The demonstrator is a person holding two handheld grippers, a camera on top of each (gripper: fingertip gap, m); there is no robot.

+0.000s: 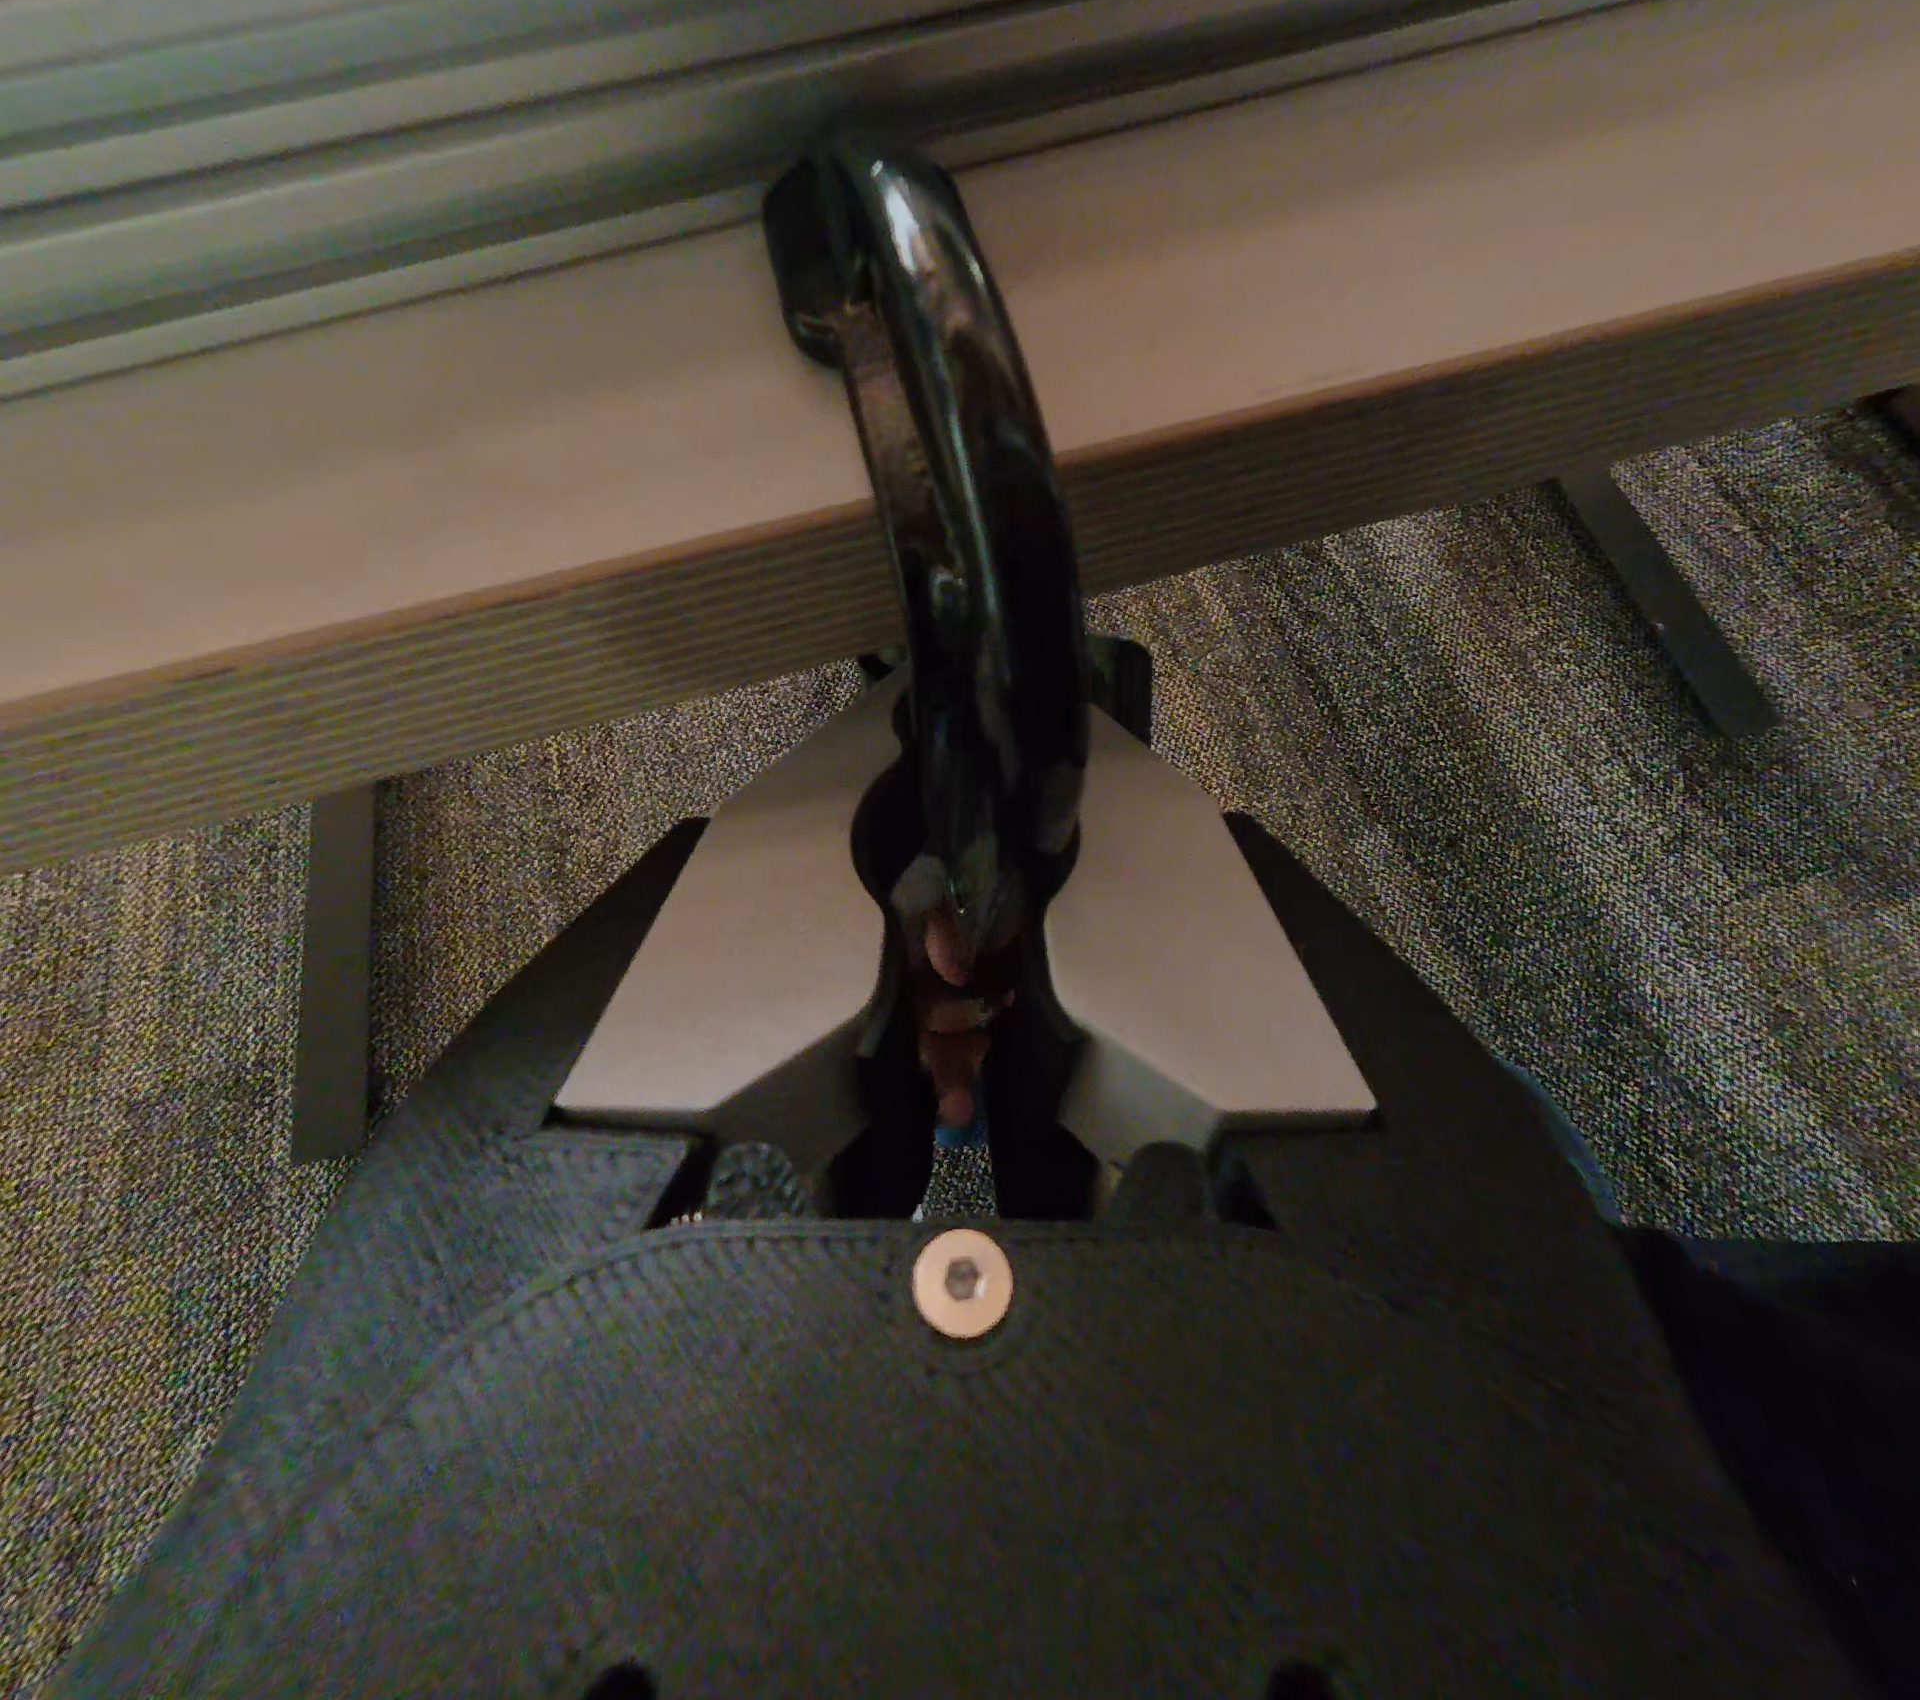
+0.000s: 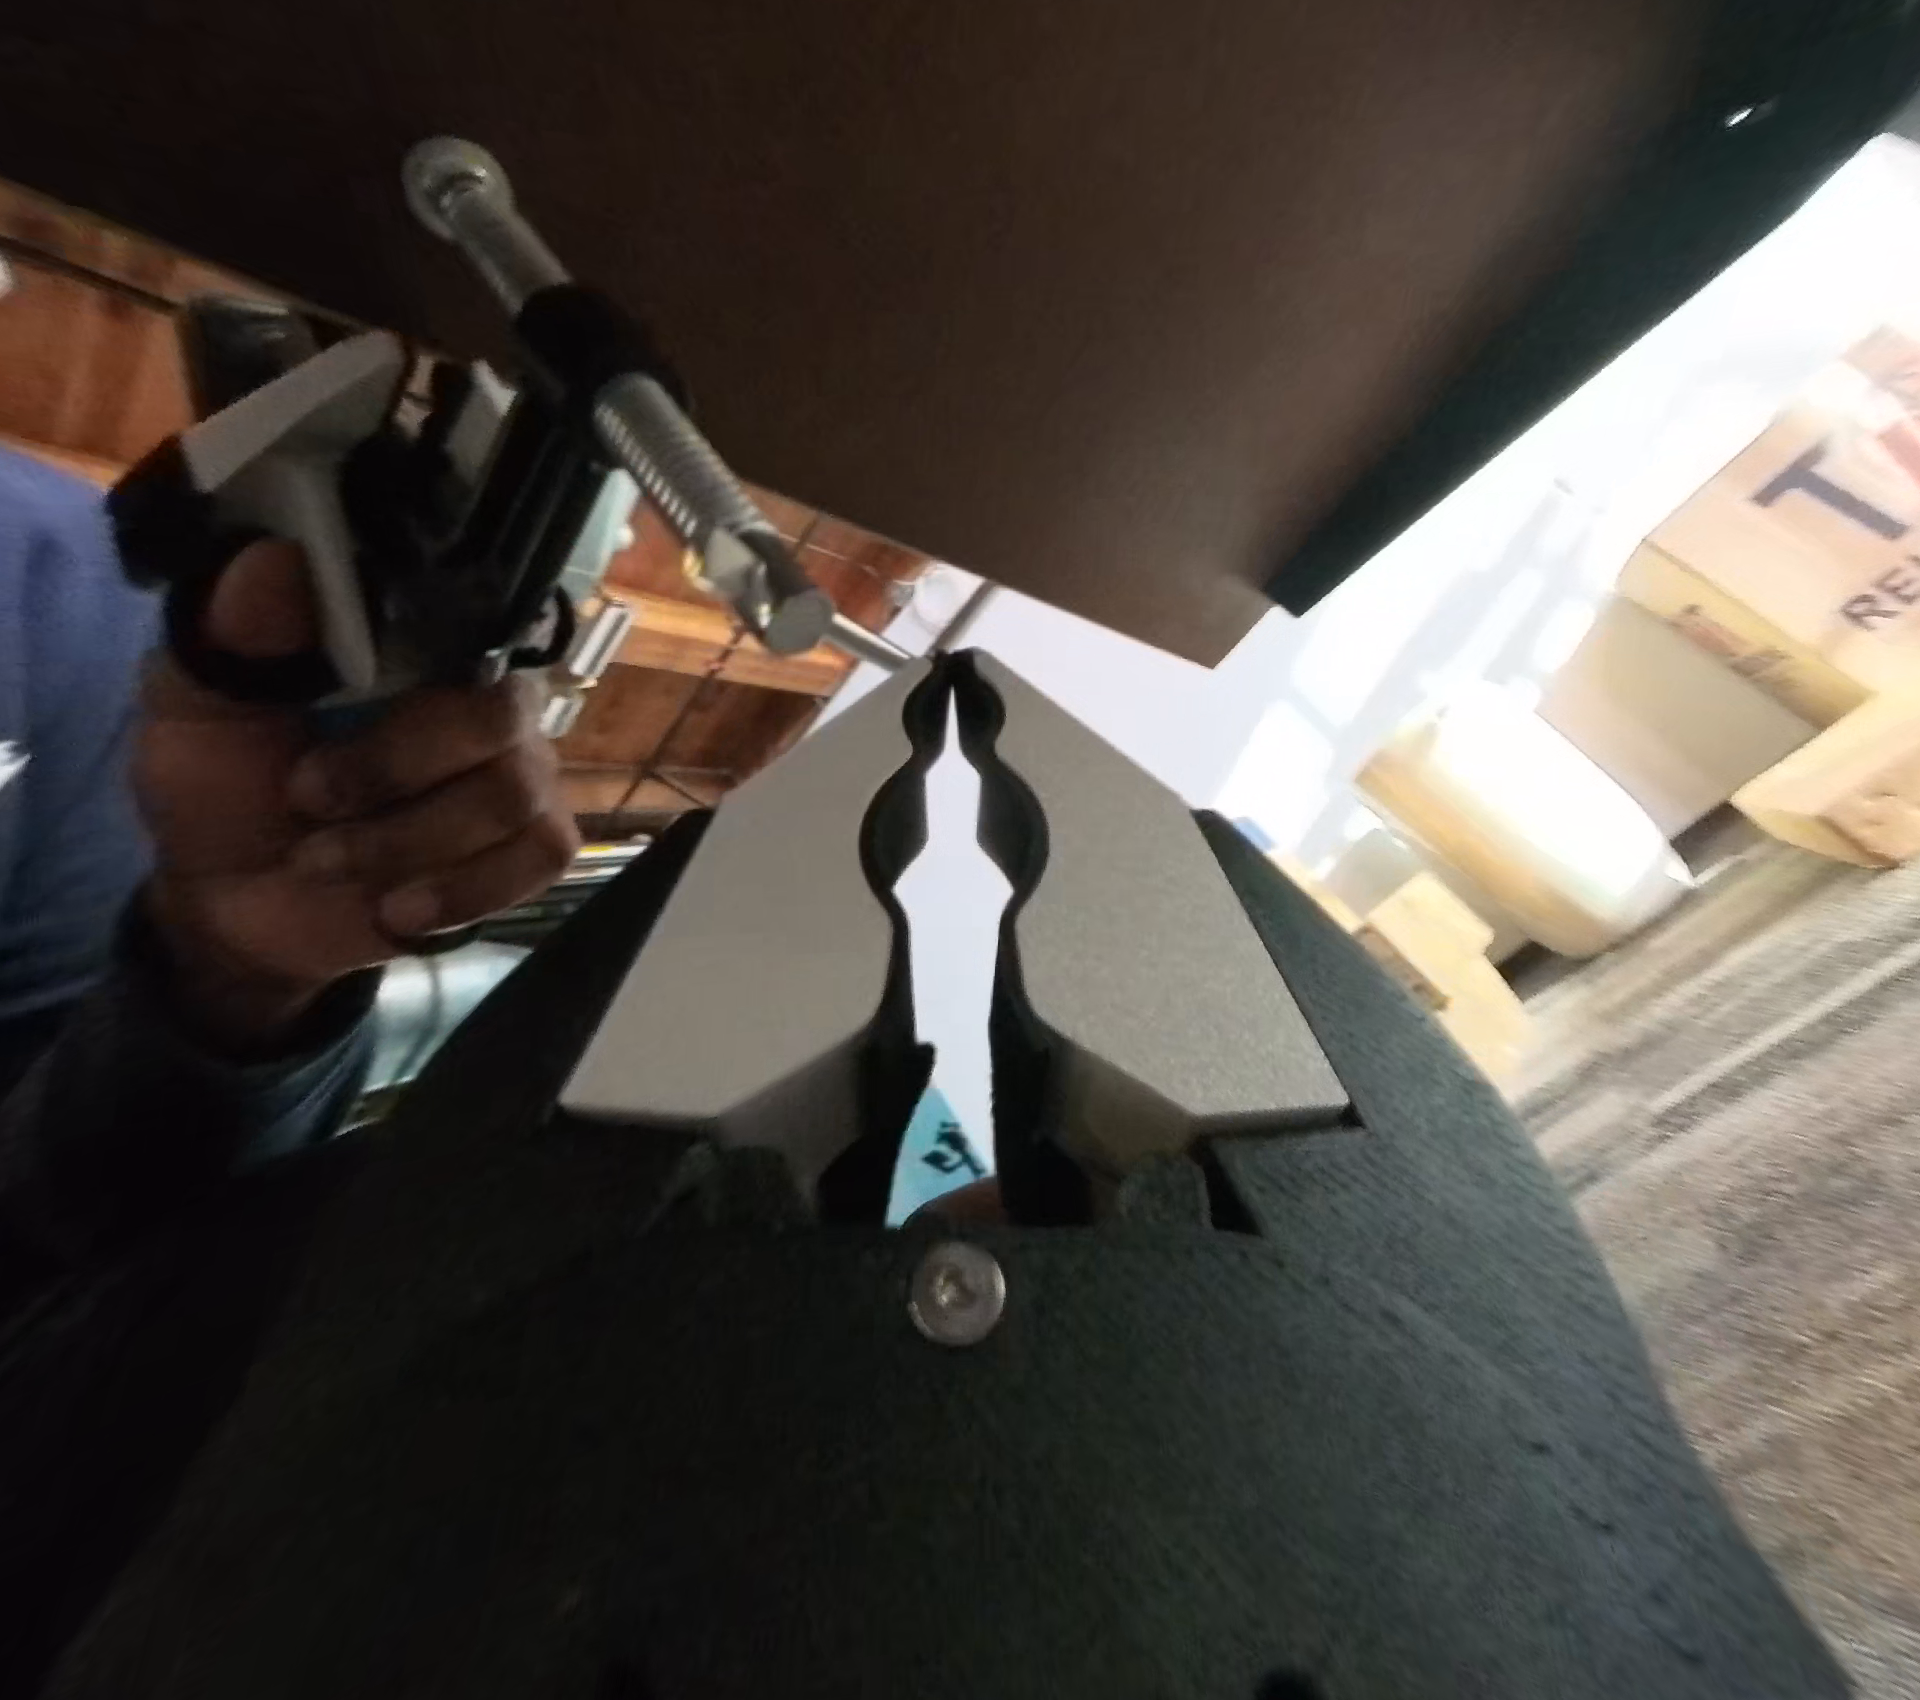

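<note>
Workshop or storeroom: grey carpet (image 1: 1455, 715), clamp-topped table (image 1: 416, 455), stacked cardboard boxes (image 2: 1714, 611), timber ceiling (image 2: 707, 611).

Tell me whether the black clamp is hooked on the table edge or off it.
On. The black clamp arcs over the table edge; underneath, its screw meets the tabletop's underside. Left gripper grips its frame.

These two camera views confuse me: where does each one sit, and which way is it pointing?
Left wrist view: sits on the left gripper, looks down over the table edge to grey carpet; its fingers grip a black C-clamp.
Right wrist view: sits on the right gripper, looks up beneath the tabletop's dark underside; its tips pinch the clamp screw's crossbar; a person's hand shows.
Shared: clamp, table, left gripper.
</note>
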